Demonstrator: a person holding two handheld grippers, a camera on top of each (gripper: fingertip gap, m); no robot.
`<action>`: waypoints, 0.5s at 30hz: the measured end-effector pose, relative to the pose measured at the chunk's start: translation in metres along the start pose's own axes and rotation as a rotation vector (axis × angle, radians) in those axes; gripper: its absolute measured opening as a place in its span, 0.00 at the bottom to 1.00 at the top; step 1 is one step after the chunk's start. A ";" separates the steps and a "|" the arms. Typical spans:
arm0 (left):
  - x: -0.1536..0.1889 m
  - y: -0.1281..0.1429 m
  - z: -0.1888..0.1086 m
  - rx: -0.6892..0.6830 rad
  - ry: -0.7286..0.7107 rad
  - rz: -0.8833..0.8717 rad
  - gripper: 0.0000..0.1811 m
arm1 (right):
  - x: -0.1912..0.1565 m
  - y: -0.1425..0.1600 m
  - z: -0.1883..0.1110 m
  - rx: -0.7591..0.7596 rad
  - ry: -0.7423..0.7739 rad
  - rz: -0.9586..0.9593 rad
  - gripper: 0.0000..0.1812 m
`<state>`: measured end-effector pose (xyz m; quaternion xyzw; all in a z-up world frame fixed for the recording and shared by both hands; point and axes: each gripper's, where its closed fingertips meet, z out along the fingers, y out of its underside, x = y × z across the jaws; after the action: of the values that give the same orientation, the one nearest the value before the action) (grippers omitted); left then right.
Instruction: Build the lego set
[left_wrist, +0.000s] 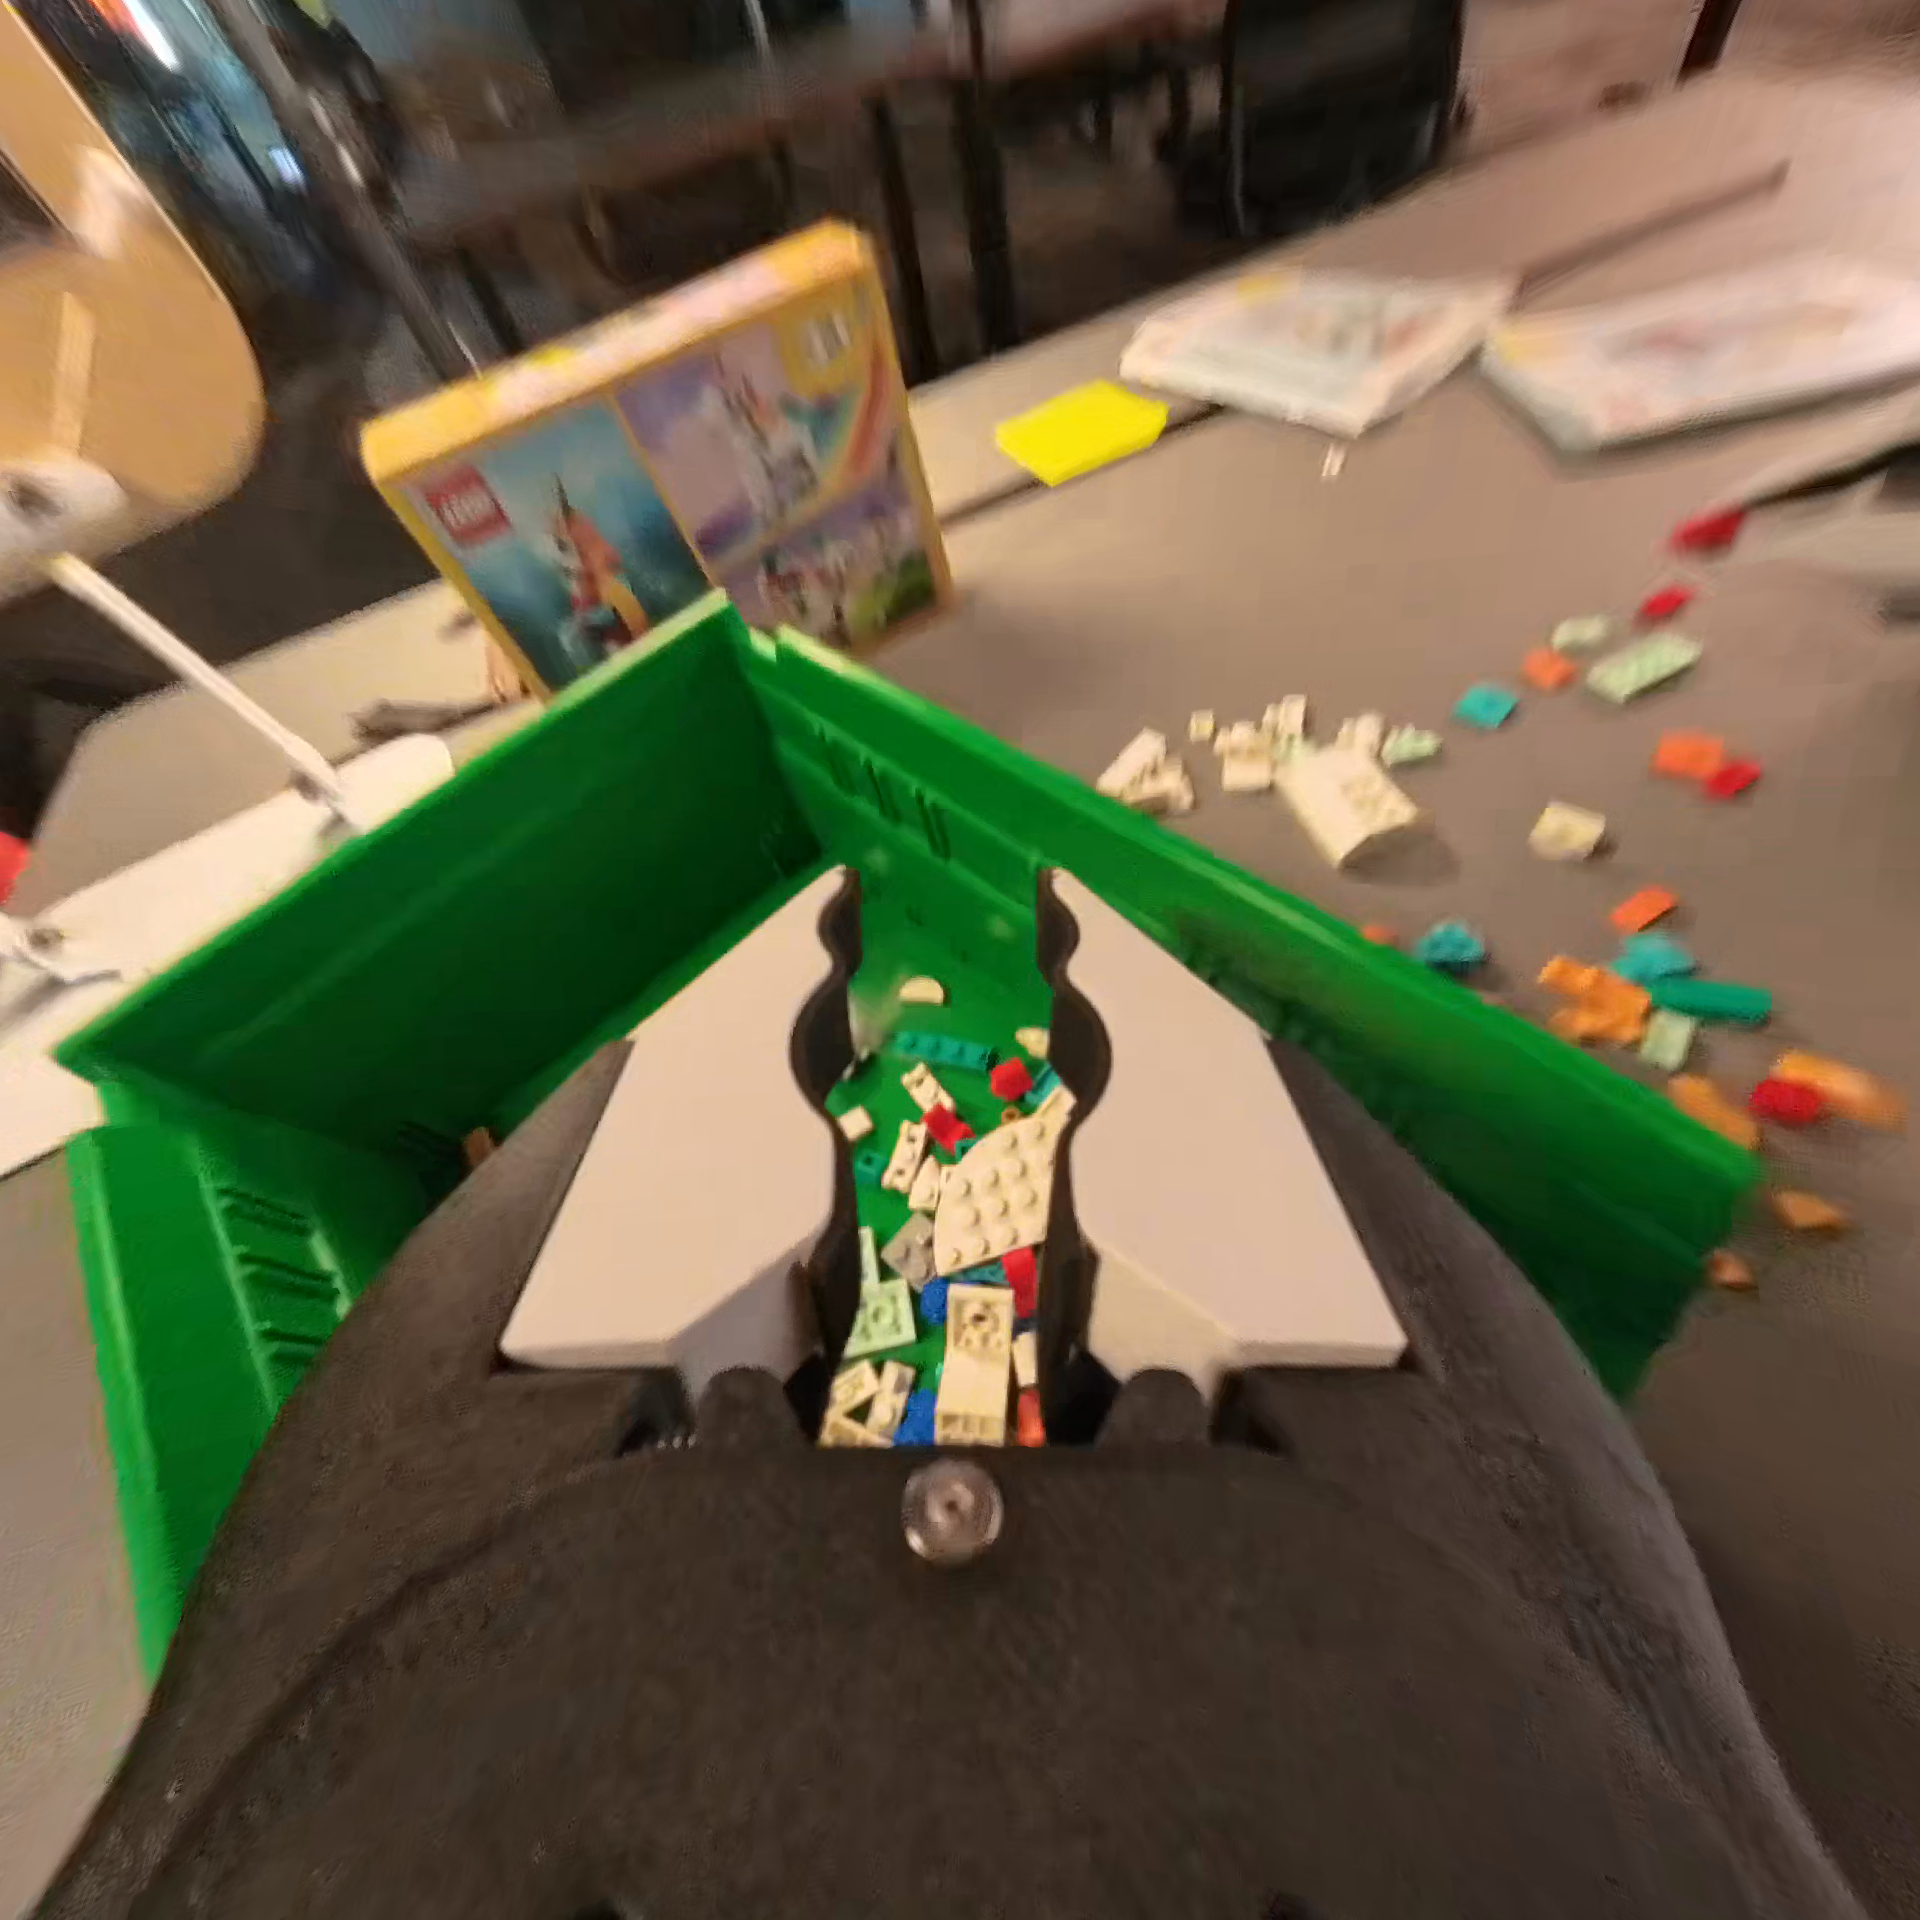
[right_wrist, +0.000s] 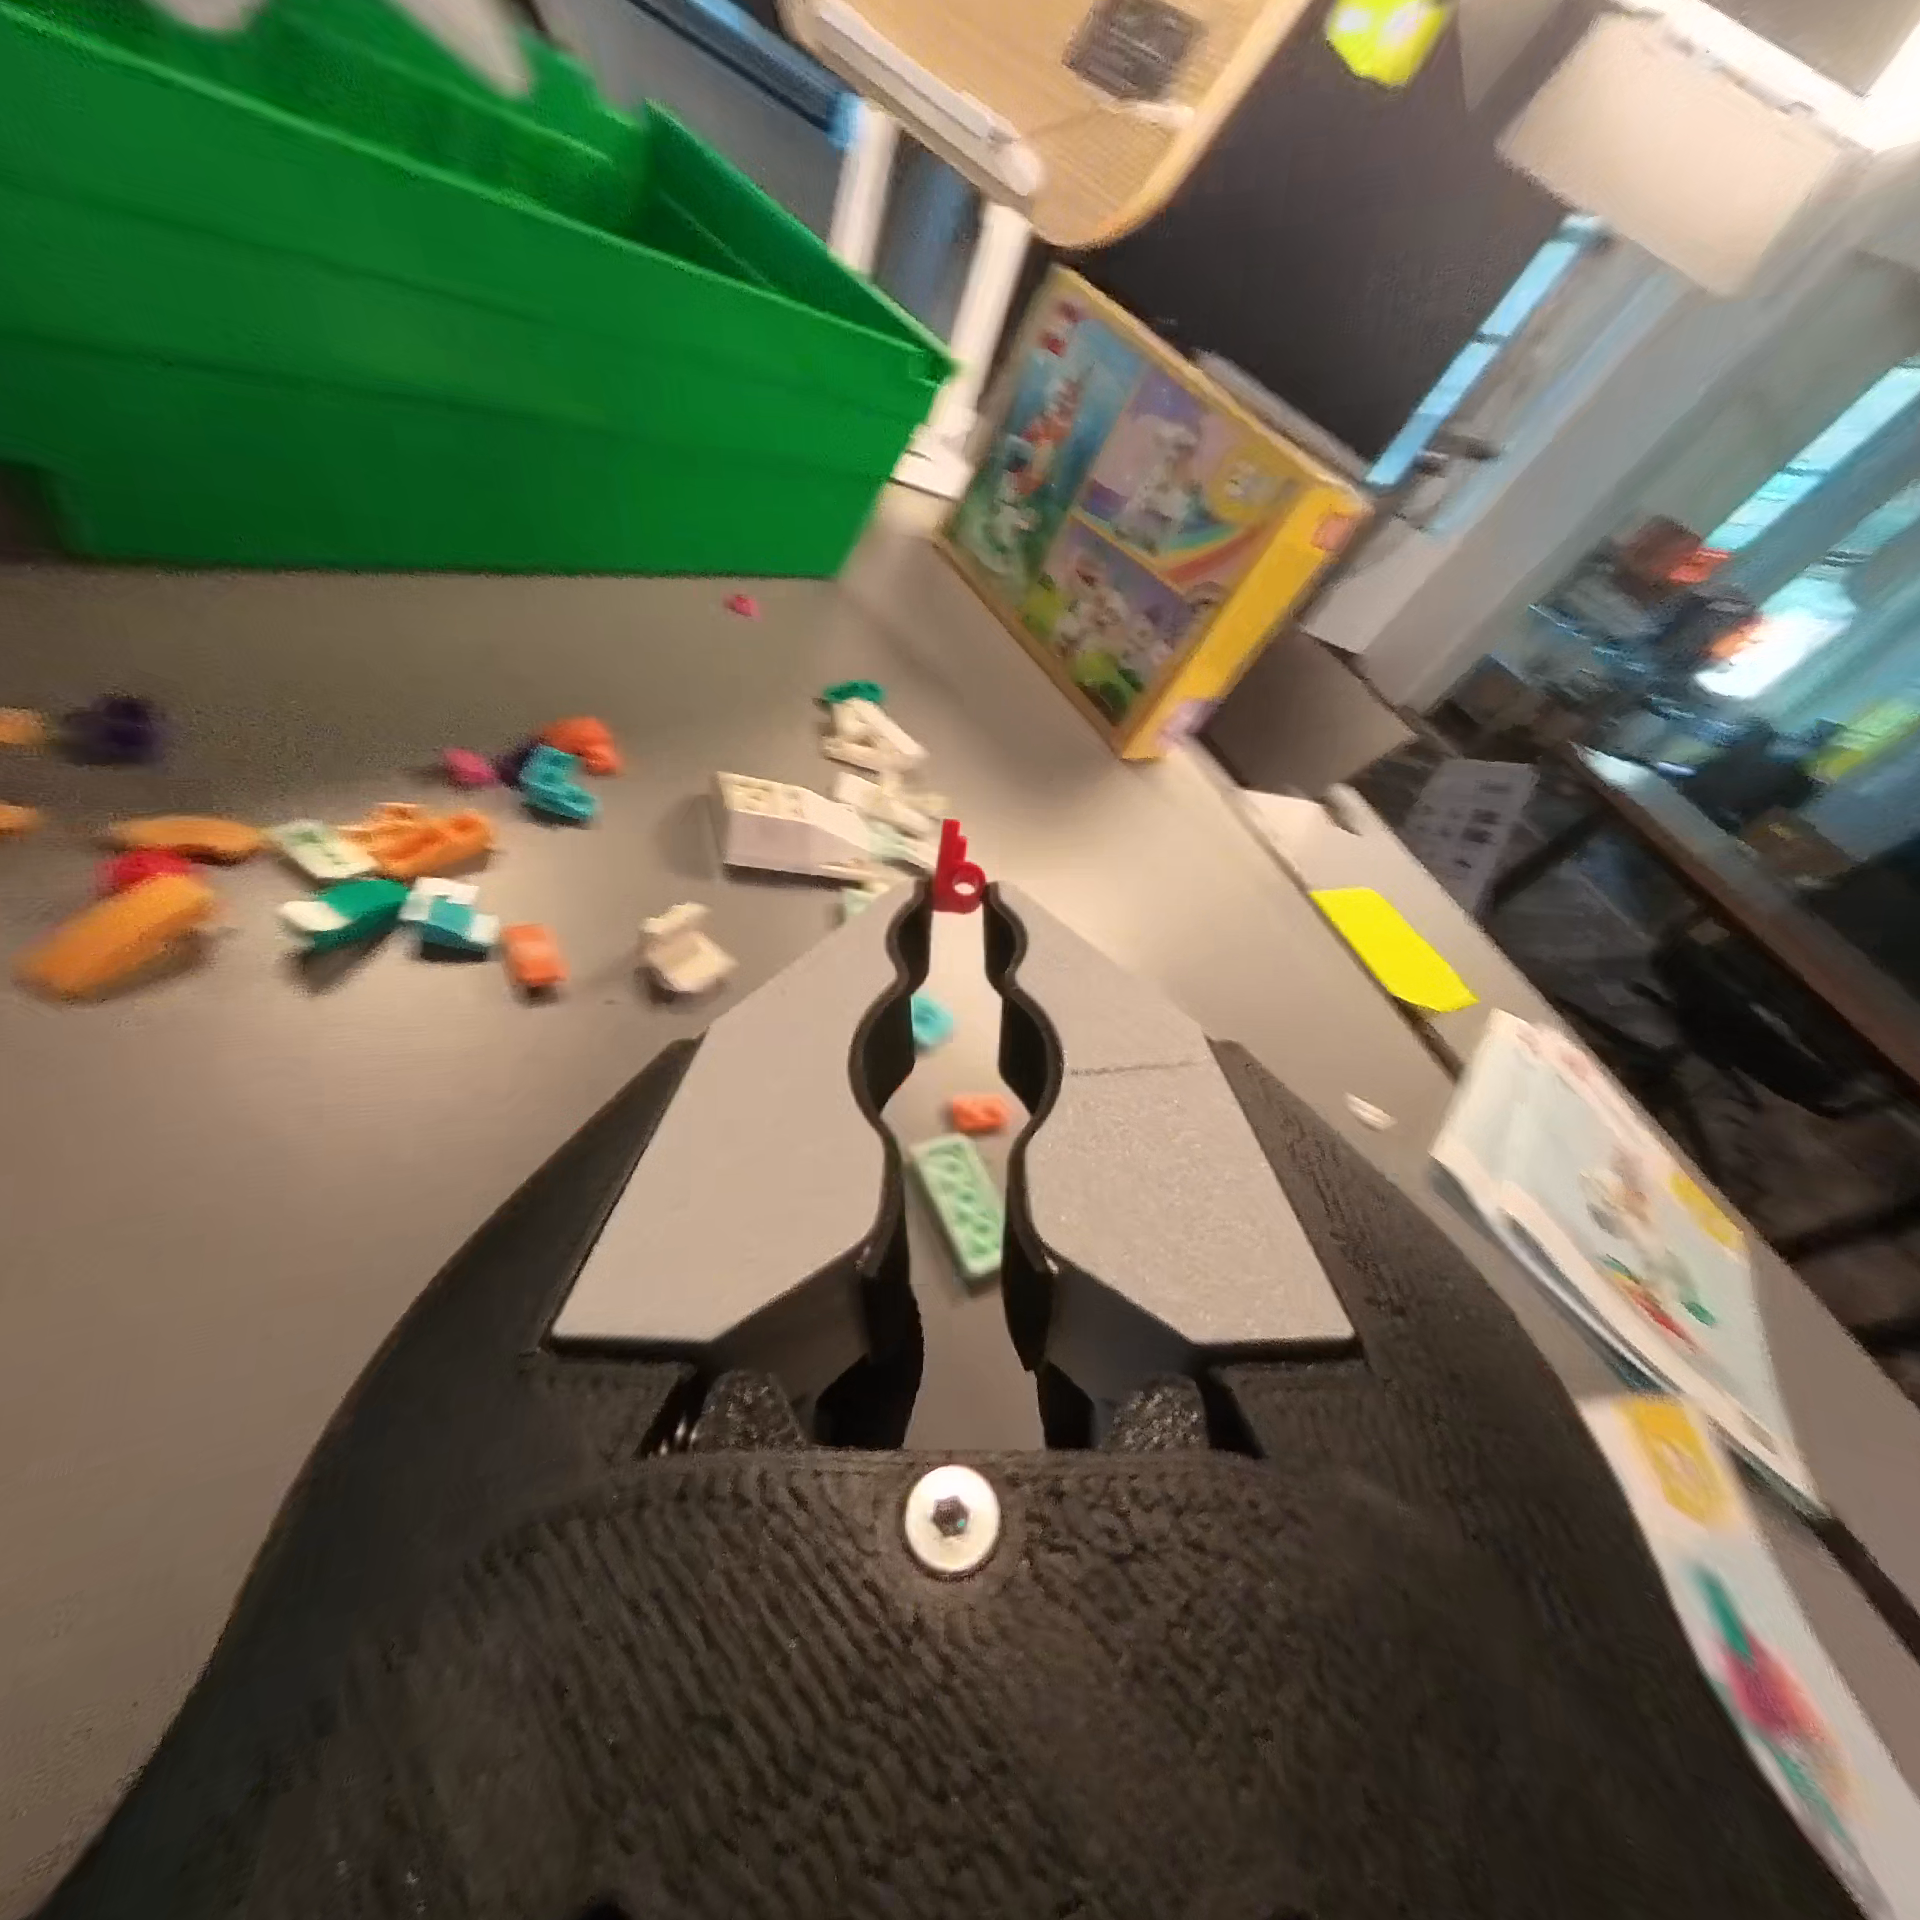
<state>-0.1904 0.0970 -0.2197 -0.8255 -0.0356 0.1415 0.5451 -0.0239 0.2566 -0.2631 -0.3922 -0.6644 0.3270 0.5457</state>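
My left gripper (left_wrist: 948, 883) is open and empty, hanging over a green bin (left_wrist: 499, 883) that holds several small toy bricks (left_wrist: 992, 1184), white, red, blue and green. My right gripper (right_wrist: 954, 896) is shut on a small red brick piece (right_wrist: 956, 873) pinched at its fingertips, above the grey table. Loose bricks (right_wrist: 416, 862) in orange, teal and white lie scattered on the table left of and under the right gripper. The green bin (right_wrist: 436, 343) shows at the upper left in the right wrist view.
A yellow toy box (left_wrist: 665, 457) stands behind the bin; it also shows in the right wrist view (right_wrist: 1143, 540). A yellow sticky pad (left_wrist: 1081, 428) and booklets (left_wrist: 1320, 343) lie farther back. Loose bricks (left_wrist: 1621, 935) lie right of the bin. A white lamp arm (left_wrist: 197, 675) stands left. Across from one pair of fingers to the other is roughly 25 cm.
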 end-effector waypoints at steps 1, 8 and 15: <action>0.005 -0.011 -0.010 0.054 0.004 0.001 0.18 | -0.013 -0.003 0.000 0.007 -0.089 0.014 0.04; 0.111 -0.036 -0.071 0.164 0.412 0.118 0.19 | -0.094 0.004 -0.012 -0.146 -0.619 0.114 0.04; 0.219 0.010 -0.062 0.024 0.702 0.161 0.19 | -0.122 0.023 -0.027 -0.289 -0.781 0.097 0.05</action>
<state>0.0355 0.0844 -0.2489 -0.8176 0.2205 -0.1077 0.5208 0.0184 0.1607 -0.3351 -0.3423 -0.8412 0.3798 0.1761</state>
